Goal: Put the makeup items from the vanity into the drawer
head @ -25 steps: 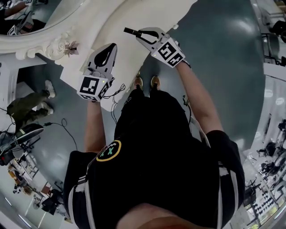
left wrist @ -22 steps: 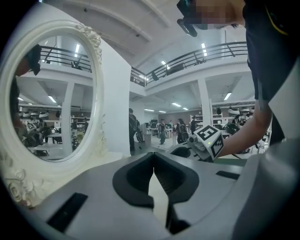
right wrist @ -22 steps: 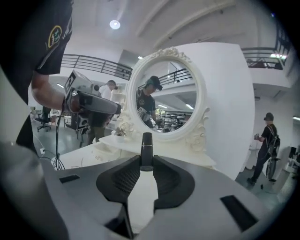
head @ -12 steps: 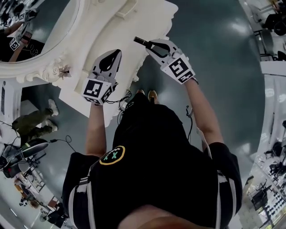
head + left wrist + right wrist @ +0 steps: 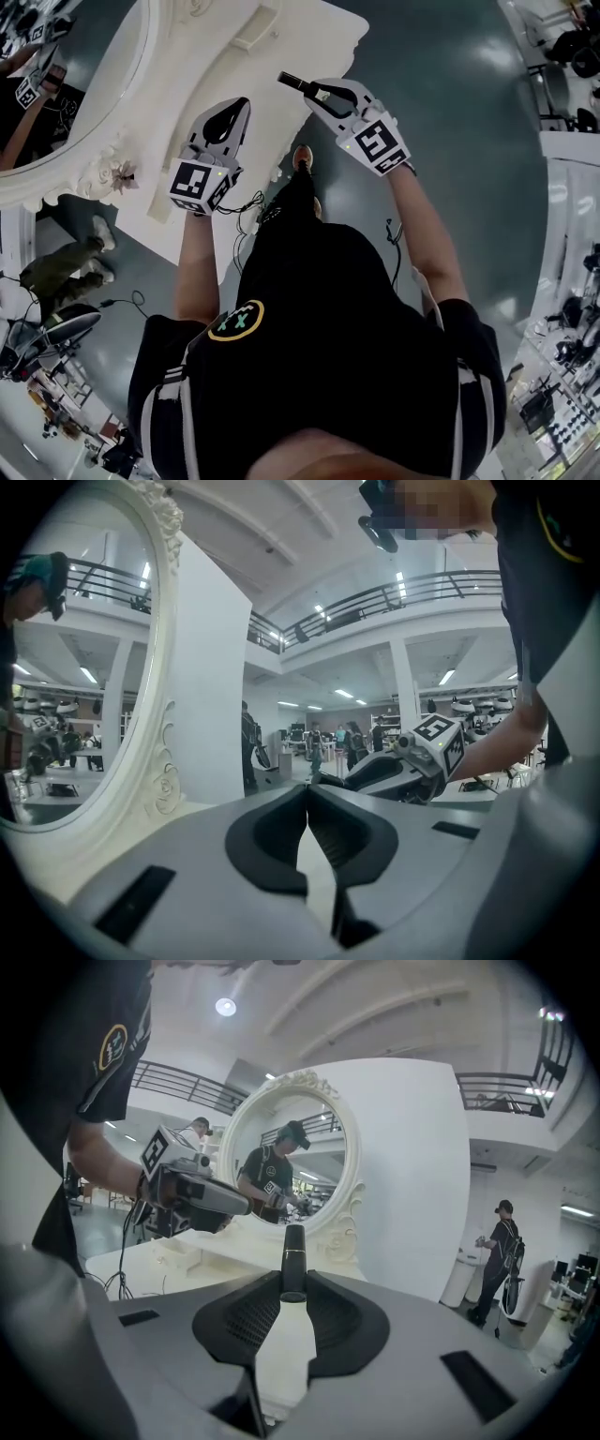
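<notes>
My right gripper (image 5: 292,1283) is shut on a slim white makeup tube (image 5: 286,1349) with a black cap (image 5: 293,1246) that sticks out past the fingertips. In the head view this gripper (image 5: 311,87) hangs over the front edge of the white vanity (image 5: 314,37), the tube's black cap (image 5: 286,79) pointing left. My left gripper (image 5: 307,791) is shut with nothing between its jaws. It hovers over the vanity top (image 5: 240,103), left of the right gripper and level with it. No drawer shows clearly.
An oval mirror (image 5: 56,84) in an ornate white frame (image 5: 349,1199) stands at the vanity's back. A small raised white box (image 5: 258,30) sits on the top. Cables (image 5: 248,202) hang at the vanity's front edge. Other people (image 5: 502,1260) stand about on the grey floor (image 5: 450,103).
The head view has swung, so the vanity now sits higher and further left. Both grippers kept their hold and spacing. The person's feet have shifted; only one shoe shows now.
</notes>
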{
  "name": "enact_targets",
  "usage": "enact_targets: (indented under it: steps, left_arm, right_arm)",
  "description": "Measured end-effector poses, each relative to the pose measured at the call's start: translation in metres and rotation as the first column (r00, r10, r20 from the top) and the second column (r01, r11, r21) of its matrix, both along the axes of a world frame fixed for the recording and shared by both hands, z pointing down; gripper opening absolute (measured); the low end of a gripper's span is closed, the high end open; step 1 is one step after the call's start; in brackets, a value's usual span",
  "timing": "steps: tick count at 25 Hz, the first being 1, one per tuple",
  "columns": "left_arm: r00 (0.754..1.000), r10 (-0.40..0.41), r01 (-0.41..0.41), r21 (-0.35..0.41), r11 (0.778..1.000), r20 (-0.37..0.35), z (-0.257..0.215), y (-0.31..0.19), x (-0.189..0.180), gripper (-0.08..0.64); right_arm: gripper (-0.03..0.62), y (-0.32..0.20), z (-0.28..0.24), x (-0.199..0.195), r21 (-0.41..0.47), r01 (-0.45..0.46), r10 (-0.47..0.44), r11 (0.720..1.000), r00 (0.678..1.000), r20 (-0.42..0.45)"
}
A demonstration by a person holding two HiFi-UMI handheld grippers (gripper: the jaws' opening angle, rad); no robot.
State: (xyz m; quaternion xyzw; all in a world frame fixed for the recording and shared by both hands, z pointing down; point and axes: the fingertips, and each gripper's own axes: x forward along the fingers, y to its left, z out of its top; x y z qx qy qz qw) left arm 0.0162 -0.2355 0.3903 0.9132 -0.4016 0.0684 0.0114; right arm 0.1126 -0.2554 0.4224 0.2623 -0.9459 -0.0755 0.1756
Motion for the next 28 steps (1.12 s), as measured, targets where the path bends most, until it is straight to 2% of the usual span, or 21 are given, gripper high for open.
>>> enact_targets:
  steps: [4,10,20,24,28]
  left_arm:
    - [1.000,-0.020,0.020,-0.001,1.000,0.001,0.009,-0.051,-0.006,0.023]
    - [0.996,-0.081,0.081,-0.007,0.997,-0.035,0.020,-0.116,-0.022,0.023]
    - [0.989,-0.145,0.144,-0.038,0.989,-0.022,0.042,-0.175,-0.031,0.021]
    - [0.976,-0.218,0.218,-0.044,0.975,0.005,0.044,-0.193,-0.026,0.021]
    - [0.947,-0.319,0.321,-0.061,0.945,0.044,0.042,-0.205,-0.013,0.021]
  right_arm:
    - [0.107,-0.051,0.005,-0.008,-0.011,0.020,-0.020,1.000,1.000,-0.019]
    - [0.107,-0.123,0.013,-0.023,-0.039,0.054,-0.056,0.998,0.997,-0.051]
    - [0.107,-0.195,0.037,-0.043,-0.080,0.141,-0.147,0.987,0.986,-0.080]
    - [0.107,-0.216,0.045,-0.044,-0.100,0.229,-0.236,0.968,0.970,-0.065]
    - [0.107,-0.232,0.051,-0.042,-0.127,0.343,-0.351,0.931,0.935,-0.047]
